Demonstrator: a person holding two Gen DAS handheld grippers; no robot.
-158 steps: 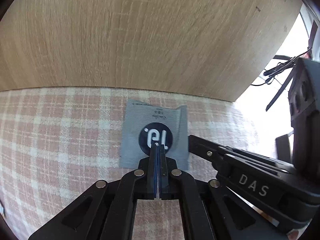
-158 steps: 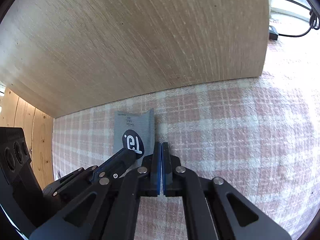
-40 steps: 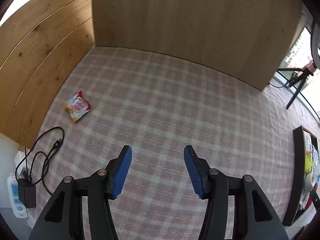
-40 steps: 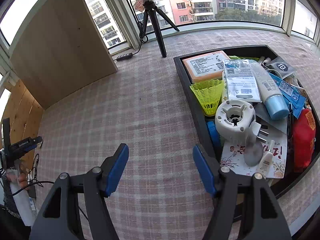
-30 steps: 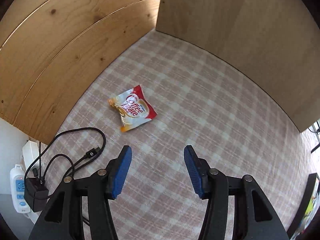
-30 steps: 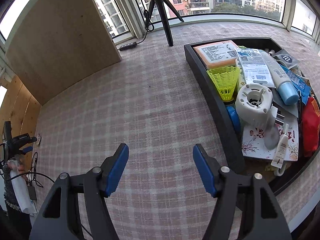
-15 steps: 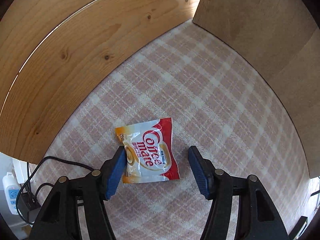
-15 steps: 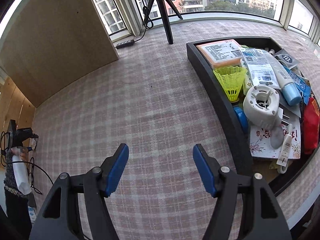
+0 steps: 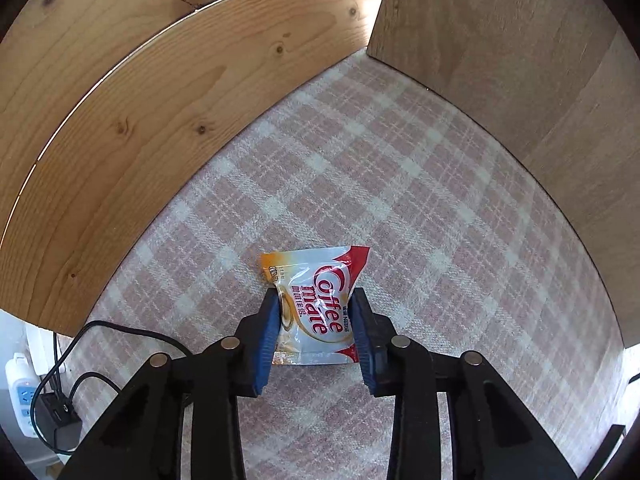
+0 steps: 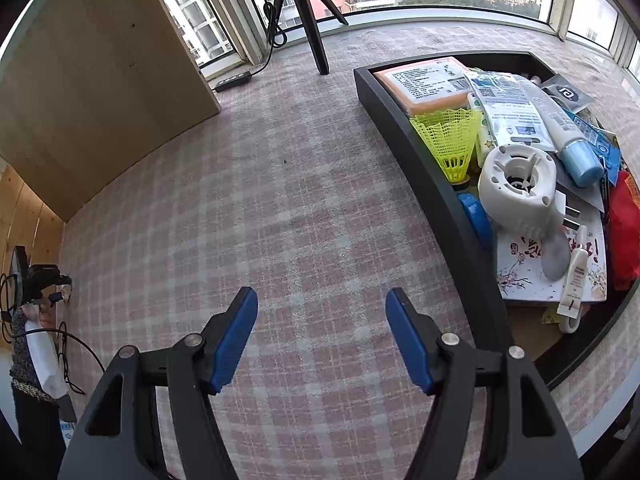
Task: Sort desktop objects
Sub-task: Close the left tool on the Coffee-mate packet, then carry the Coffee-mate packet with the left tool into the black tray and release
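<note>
Left wrist view: the left tongs (image 9: 314, 316) pinch the Coffee-mate sachet (image 9: 314, 304) at lower centre, both blue pads pressed to its sides, on the plaid surface (image 9: 400, 200) (wooden panels (image 9: 120, 100) fill the upper left).

Right wrist view: the right tongs (image 10: 322, 336) stand wide, holding nothing; the black tray (image 10: 432, 184) of clutter sits at right.

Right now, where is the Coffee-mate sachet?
Left wrist view: the Coffee-mate sachet lies on the plaid cloth between the left gripper fingers, near the wooden corner.
</note>
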